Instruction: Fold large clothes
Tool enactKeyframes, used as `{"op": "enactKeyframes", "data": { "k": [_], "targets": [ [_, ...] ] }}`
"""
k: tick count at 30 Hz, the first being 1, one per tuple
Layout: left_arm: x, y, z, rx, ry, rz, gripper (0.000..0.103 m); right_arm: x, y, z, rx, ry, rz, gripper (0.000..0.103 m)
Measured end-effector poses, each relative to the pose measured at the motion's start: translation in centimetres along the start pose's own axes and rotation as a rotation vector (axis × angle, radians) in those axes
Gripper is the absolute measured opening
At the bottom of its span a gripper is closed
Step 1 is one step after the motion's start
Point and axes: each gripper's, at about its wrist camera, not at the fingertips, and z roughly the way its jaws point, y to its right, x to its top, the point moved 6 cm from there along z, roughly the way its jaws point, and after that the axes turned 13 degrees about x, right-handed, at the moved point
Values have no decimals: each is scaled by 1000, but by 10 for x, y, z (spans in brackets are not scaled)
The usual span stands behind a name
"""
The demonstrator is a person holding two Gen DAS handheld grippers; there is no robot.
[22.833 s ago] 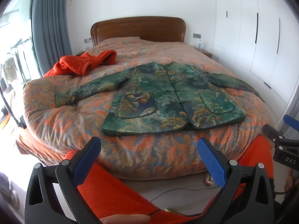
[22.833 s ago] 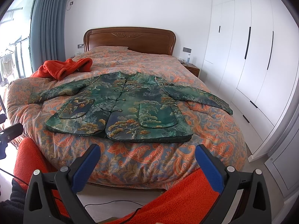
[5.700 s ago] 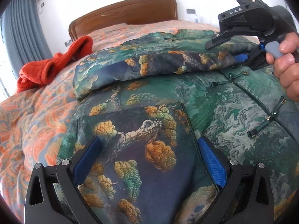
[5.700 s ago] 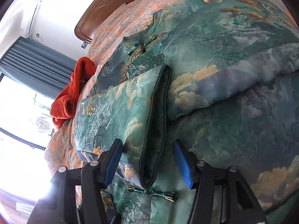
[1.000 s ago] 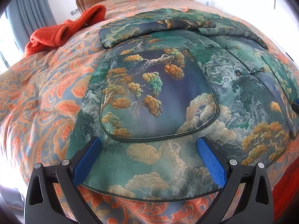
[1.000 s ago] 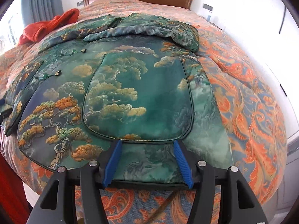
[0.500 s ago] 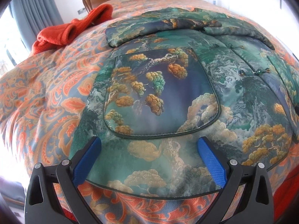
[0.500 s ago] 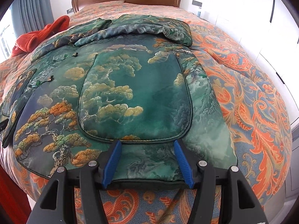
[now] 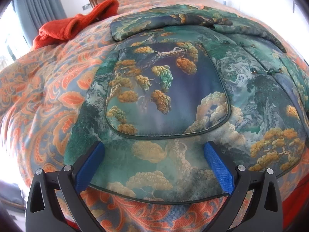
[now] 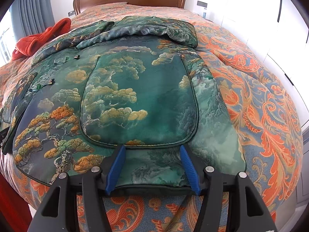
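Jacket (image 9: 193,89) lies flat on the bed (image 9: 48,96), sleeves folded across its far end, hem nearest both tools. Left tool (image 9: 154,166) is spread wide over the hem; right tool (image 10: 152,166) straddles the hem edge, partly closed, not clamped.

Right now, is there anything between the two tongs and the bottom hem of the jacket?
Nothing visible. Left tongs and right tongs both sit open at the hem of the jacket, only fabric between their fingers.
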Motion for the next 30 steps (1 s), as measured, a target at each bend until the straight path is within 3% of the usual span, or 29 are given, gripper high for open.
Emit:
{"op": "enactKeyframes", "data": {
  "k": [30],
  "targets": [
    [-10, -1, -5, -1, -4, -13, 103, 1, 0, 4, -40, -6, 23, 61]
  ]
}}
